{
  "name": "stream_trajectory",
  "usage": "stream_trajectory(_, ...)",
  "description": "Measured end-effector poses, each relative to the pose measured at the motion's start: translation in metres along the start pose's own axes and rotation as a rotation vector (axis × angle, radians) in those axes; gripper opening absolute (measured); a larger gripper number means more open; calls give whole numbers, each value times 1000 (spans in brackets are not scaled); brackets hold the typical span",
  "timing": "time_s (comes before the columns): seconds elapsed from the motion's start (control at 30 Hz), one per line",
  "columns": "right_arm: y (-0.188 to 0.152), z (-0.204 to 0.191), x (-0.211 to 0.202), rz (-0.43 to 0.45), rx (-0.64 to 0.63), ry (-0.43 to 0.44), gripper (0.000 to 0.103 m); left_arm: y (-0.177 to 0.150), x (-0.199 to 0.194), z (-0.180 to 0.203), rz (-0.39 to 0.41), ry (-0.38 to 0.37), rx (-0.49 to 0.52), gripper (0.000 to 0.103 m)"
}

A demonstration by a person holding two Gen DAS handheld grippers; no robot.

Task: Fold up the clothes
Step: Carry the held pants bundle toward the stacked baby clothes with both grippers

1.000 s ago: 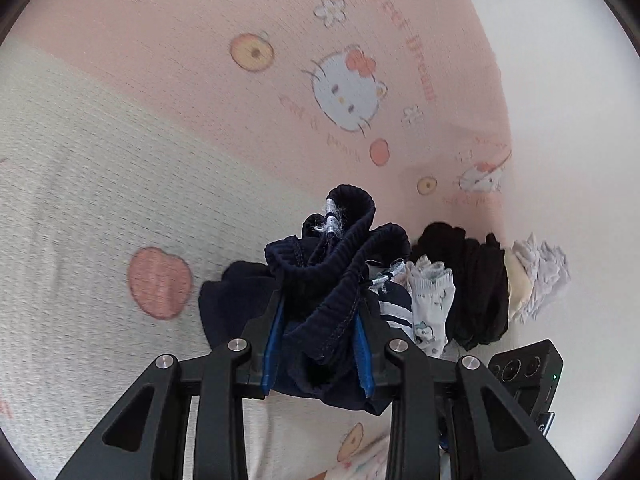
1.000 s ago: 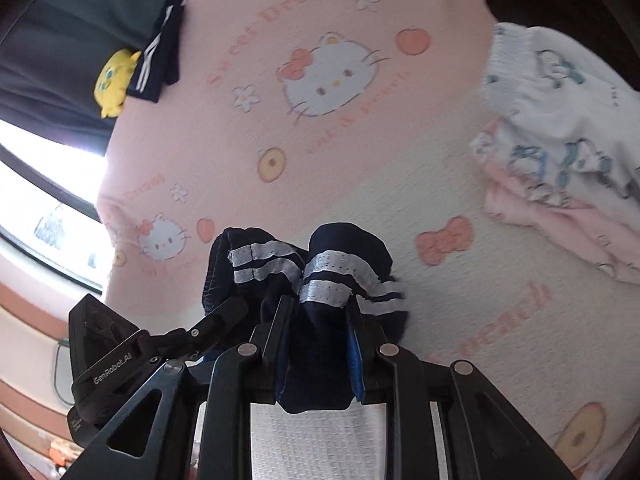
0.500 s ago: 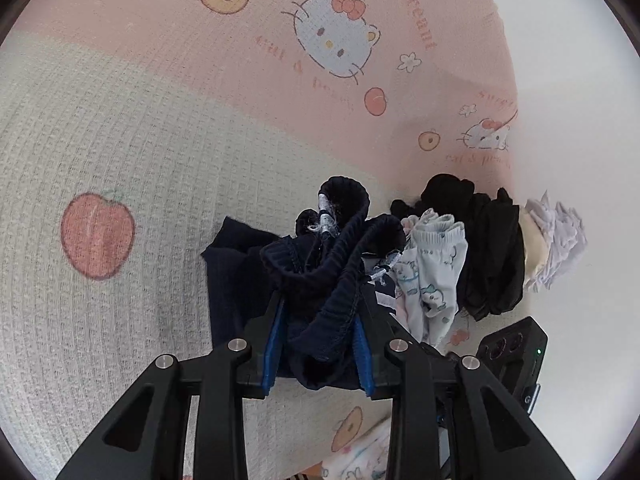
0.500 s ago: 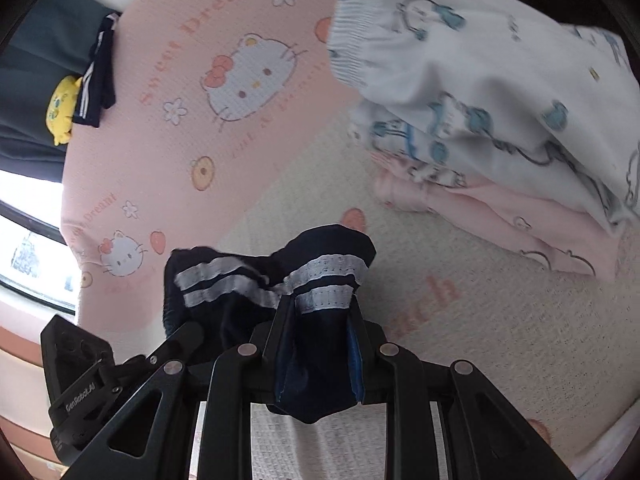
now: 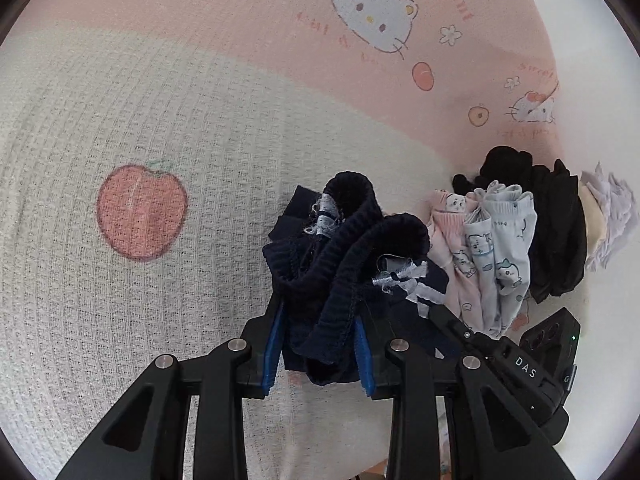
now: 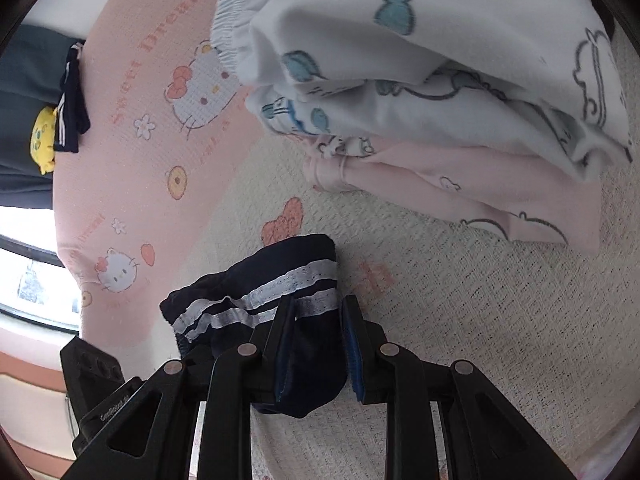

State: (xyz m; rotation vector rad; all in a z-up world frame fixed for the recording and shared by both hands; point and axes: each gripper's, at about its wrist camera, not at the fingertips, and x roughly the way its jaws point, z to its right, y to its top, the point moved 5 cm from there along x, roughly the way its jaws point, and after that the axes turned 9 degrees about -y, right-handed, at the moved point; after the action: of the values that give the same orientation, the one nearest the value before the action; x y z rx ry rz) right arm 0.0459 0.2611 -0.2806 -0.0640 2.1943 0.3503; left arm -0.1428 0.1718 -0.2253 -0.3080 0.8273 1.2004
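Note:
A navy garment (image 5: 352, 248) with white stripes and a ribbed waistband lies bunched on the bed sheet (image 5: 160, 300). My left gripper (image 5: 320, 320) has the waistband end between its blue pads, and its jaws are opening. In the right wrist view the striped end of the same garment (image 6: 256, 280) rests on the sheet. My right gripper (image 6: 316, 312) holds that end between its pads, and its jaws are opening too. The right gripper's body (image 5: 520, 364) shows at the lower right of the left wrist view.
A stack of folded clothes, white with blue prints (image 6: 440, 80) over pink (image 6: 440, 192), lies just beyond the right gripper. Black clothes (image 5: 556, 232) and pale ones (image 5: 608, 216) sit further along. A pink cartoon-cat blanket (image 5: 280, 60) covers the far side.
Both grippers have sunk toward the bed with the navy garment, which now rests on the sheet. The folded stack looms much larger in the right wrist view.

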Motion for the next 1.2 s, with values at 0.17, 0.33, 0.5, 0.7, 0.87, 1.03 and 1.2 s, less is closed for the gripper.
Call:
stream_trajectory(0.17,-4,-9,-9,-23,7,58,60,0,-7,-5,0,-30,-68,52)
stream_trajectory(0.33,-13,1,-18,-44,129,168,61,2,-30,1,59,-51,-72,77)
stream_trajectory(0.5,-14,3,-21,-55,160,191,61,7,-29,13,1,-61,5,78)
stream_trajectory(0.7,-11,-3,-14,-74,145,204,62,14,-12,28,-87,-36,112,78)
stream_trajectory(0.87,-6,-9,-9,-67,118,205,62,18,3,34,-119,57,198,78)
stream_trajectory(1.03,-1,-15,-7,-50,44,196,67,20,4,38,-159,91,236,78)
stream_trajectory(1.2,1,-24,-6,-32,-14,169,70,30,-1,40,-155,73,237,78)
